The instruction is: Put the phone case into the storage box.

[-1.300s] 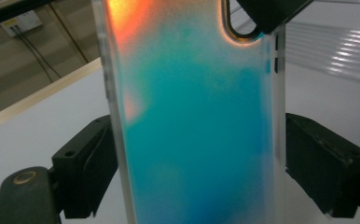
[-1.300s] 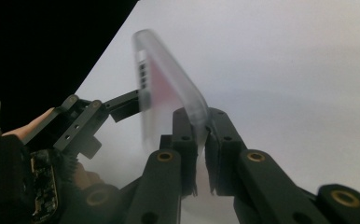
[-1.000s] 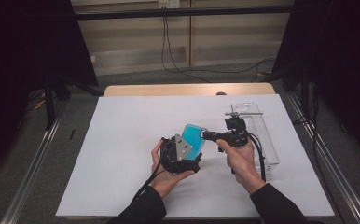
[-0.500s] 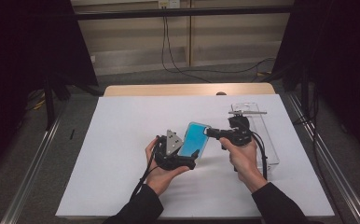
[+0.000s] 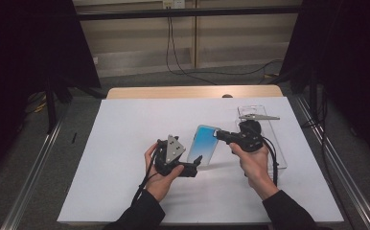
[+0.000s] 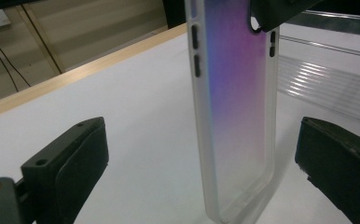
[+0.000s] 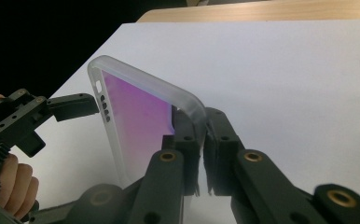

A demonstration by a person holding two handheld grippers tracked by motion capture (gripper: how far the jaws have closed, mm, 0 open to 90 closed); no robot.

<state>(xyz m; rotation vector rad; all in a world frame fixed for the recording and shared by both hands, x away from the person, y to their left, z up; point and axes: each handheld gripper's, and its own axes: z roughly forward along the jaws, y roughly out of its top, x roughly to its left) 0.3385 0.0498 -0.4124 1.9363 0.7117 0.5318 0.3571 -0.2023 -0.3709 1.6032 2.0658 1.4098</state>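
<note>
The right claw is clenched on one rim of the phone case, holding it upright over the counter. The left claw stands released, the case between its jaws. The case looks light, bendy and slick, so grip the stiffer side rims.
</note>
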